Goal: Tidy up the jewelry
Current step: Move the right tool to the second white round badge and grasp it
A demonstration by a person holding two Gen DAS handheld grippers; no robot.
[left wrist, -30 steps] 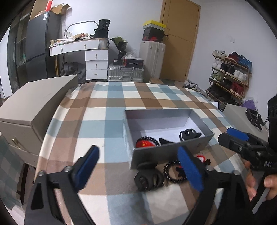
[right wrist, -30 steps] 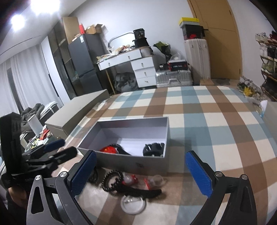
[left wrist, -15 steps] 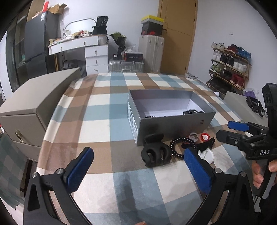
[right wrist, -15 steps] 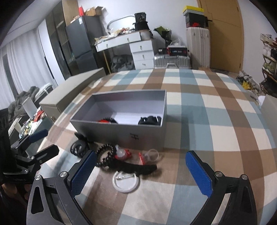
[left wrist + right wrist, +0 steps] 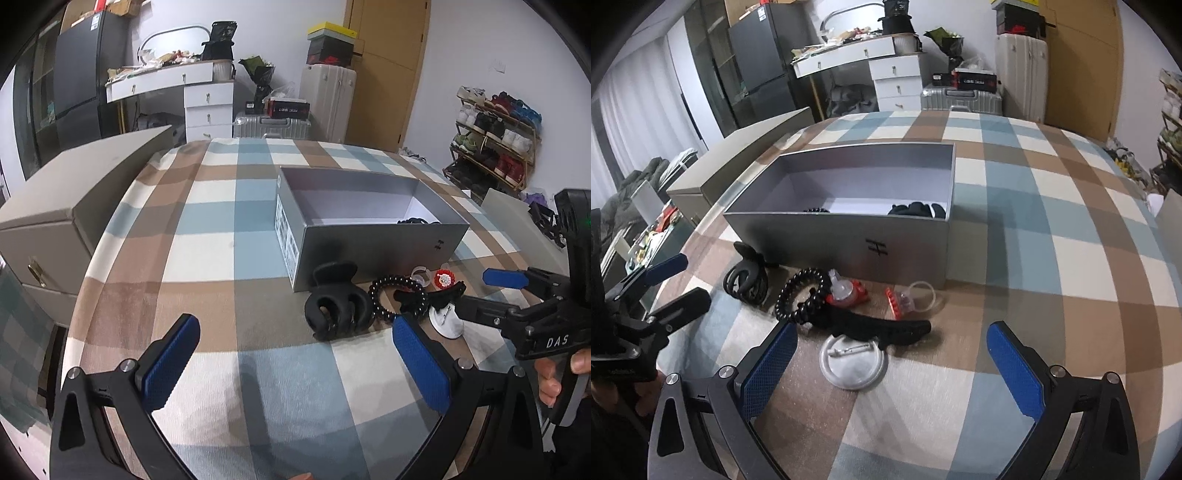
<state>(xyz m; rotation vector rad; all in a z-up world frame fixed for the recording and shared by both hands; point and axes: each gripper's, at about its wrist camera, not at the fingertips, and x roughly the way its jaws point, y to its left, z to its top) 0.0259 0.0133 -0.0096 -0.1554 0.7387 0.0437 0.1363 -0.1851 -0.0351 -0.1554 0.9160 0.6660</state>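
A grey open box (image 5: 373, 240) (image 5: 849, 236) stands on the checked tablecloth with dark pieces inside. In front of it lie a black claw clip (image 5: 338, 308) (image 5: 746, 277), a black bead bracelet (image 5: 399, 299) (image 5: 801, 291), a long black clip (image 5: 871, 328), a white round badge (image 5: 853, 363) (image 5: 447, 323), a red ornament (image 5: 849, 293) and a clear ring with a red piece (image 5: 910, 295). My left gripper (image 5: 295, 369) is open and empty, near the claw clip. My right gripper (image 5: 892, 373) is open and empty, over the badge.
A beige drawer cabinet (image 5: 62, 206) stands at the table's left edge. A white desk (image 5: 177, 85), suitcases (image 5: 328, 99), a door and a shoe rack (image 5: 495, 144) are behind. The tablecloth (image 5: 1052, 221) spreads to the right of the box.
Both grippers have dropped lower and drawn back toward the near table edge. The view into the box is now shallower. Both stay open and empty; the objects have not moved.
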